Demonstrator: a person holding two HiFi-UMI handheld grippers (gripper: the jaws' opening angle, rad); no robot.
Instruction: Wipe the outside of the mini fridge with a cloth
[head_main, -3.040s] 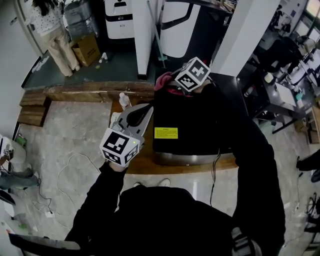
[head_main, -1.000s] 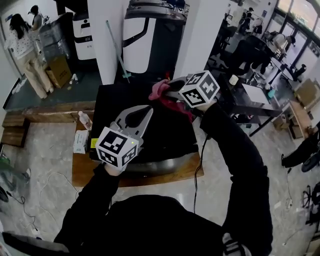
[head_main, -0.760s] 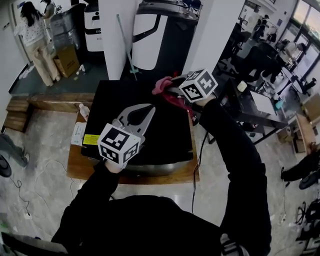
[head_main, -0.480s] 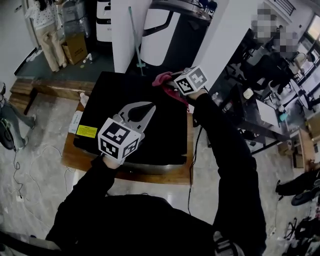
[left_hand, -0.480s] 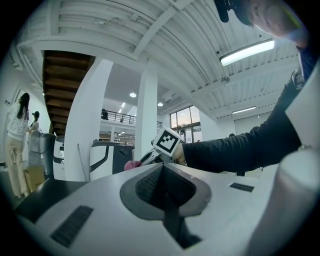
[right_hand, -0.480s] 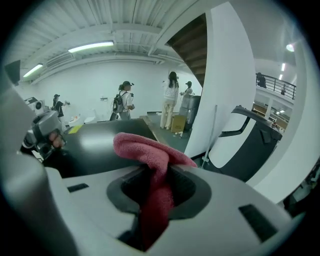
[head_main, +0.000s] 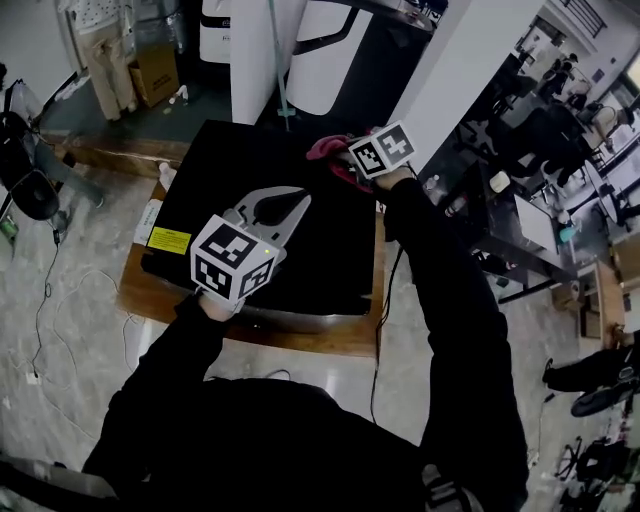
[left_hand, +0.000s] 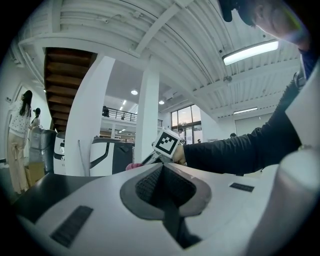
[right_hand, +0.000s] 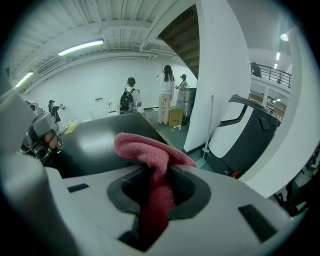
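Right gripper (head_main: 343, 166) pinched the pink cloth (head_main: 324, 149) at the mini fridge (head_main: 322, 250) top's far edge, left gripper (head_main: 292, 205) sat closed and empty, so pressing the cloth flatter looked smart.

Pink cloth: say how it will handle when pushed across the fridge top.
Probably floppy: the cloth folds and droops over the shut jaws of the right gripper. Likely light, and its fuzzy pile should drag, not slide, on the mini fridge.

A wooden platform (head_main: 345, 342) is set on the grey marbled floor (head_main: 90, 345), across which thin cables (head_main: 40, 318) are trailed. A cardboard box (head_main: 155, 74) is placed just beside a standing person (head_main: 100, 45), near a white pillar (head_main: 250, 50).
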